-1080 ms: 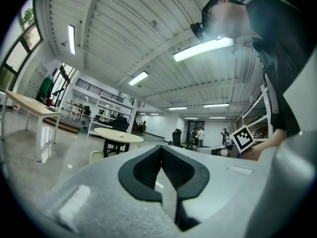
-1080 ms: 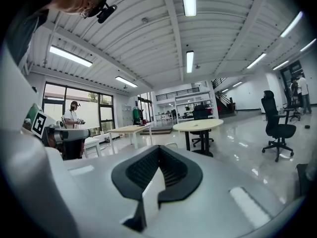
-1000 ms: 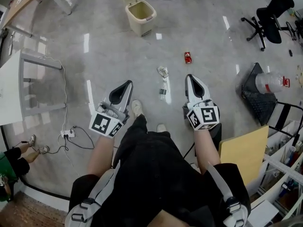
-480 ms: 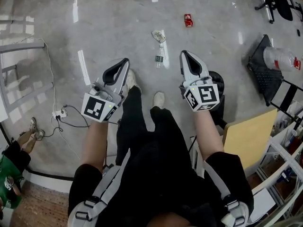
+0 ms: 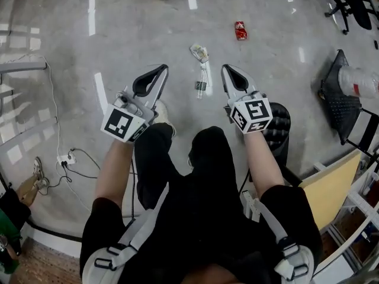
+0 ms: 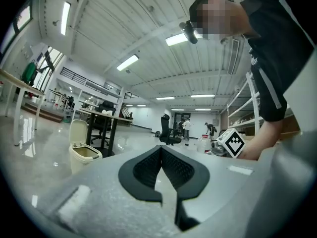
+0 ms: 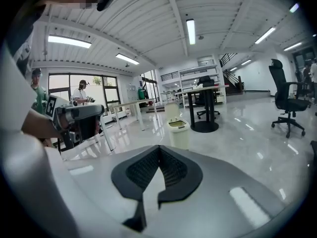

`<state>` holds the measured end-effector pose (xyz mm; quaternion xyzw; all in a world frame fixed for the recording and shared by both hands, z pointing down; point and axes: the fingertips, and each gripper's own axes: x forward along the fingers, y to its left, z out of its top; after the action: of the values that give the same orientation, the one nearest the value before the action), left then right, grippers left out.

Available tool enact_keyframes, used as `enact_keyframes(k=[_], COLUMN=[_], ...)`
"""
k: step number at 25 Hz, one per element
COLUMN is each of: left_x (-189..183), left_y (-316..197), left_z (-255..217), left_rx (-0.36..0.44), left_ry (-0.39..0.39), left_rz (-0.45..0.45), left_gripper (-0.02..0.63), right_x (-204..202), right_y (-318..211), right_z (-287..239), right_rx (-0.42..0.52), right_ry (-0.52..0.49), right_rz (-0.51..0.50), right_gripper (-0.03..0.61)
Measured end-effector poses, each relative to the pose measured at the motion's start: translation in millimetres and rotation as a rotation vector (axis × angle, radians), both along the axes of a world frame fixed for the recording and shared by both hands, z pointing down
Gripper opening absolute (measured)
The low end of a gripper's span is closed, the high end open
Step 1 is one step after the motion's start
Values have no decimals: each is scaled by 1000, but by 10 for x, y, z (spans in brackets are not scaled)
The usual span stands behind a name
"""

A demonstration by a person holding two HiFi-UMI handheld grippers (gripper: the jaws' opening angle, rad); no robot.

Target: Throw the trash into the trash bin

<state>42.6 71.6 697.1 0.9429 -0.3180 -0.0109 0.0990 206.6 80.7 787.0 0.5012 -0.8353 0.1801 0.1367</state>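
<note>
Left gripper (image 5: 161, 70): jaws closed, pads meeting at the tips, nothing between them; it is held low over the floor (image 5: 136, 34), in front of the person's left knee.
Right gripper (image 5: 225, 70): jaws closed tight and empty; it is level with the left gripper and apart from it, in front of the right knee.
Wrapper (image 5: 199, 52): crumpled white trash on the floor, in the gap between the two grippers and just ahead of their tips; a white strip trails back from it to a small black clip (image 5: 201, 86) between the grippers.
Can (image 5: 240, 30): red, lying on the floor ahead of the right gripper and slightly to its right, beyond the wrapper.
Bin (image 7: 177, 129): cream, lid up, well ahead of both grippers; straight ahead of the right gripper, ahead and to the left of the left gripper.
Chair (image 7: 288, 97): black, far off to the right gripper's right.
</note>
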Motion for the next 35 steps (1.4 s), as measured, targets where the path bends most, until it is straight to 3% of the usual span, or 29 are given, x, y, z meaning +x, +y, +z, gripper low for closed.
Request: enact_keyframes(k=[4,7,12,17,20,24,26,31,35], left_x=[39,31,-30,47,64,74,100,122,28], left_y=[-224,-264,-255,-107,-72,12,42,116,147], left_z=[529,962,1535,1804,1938,2224,2383,2655,2788], left_rx=[47,95,174,136,80,1,-23,-59,-95], left_ry=[18,-29,-62,-40,-3,33,25,-4,7], left_rz=[42,109,110,140,151,160,170,186,164], left_gripper=[3,3,3,3,3,3,3,3,3], right_x=[-168,-271,-380,-361,-220,-11,99,331,390], right_y=[-281,-386,-489,-487,-533,-429,-328,-42,147], right_z=[678,1201,1863,2259,2580,3398,3882,4843,5274], right_rx=[62,94,167,104,15,-170,-305,-644,-799], right_ry=[7,3,58,24,-6,45,63,84,147], right_rz=[-81,-139,-235,-221,-158,-82,-48,89,171], right_gripper=[6,6,6,8,8,15,75,317,361])
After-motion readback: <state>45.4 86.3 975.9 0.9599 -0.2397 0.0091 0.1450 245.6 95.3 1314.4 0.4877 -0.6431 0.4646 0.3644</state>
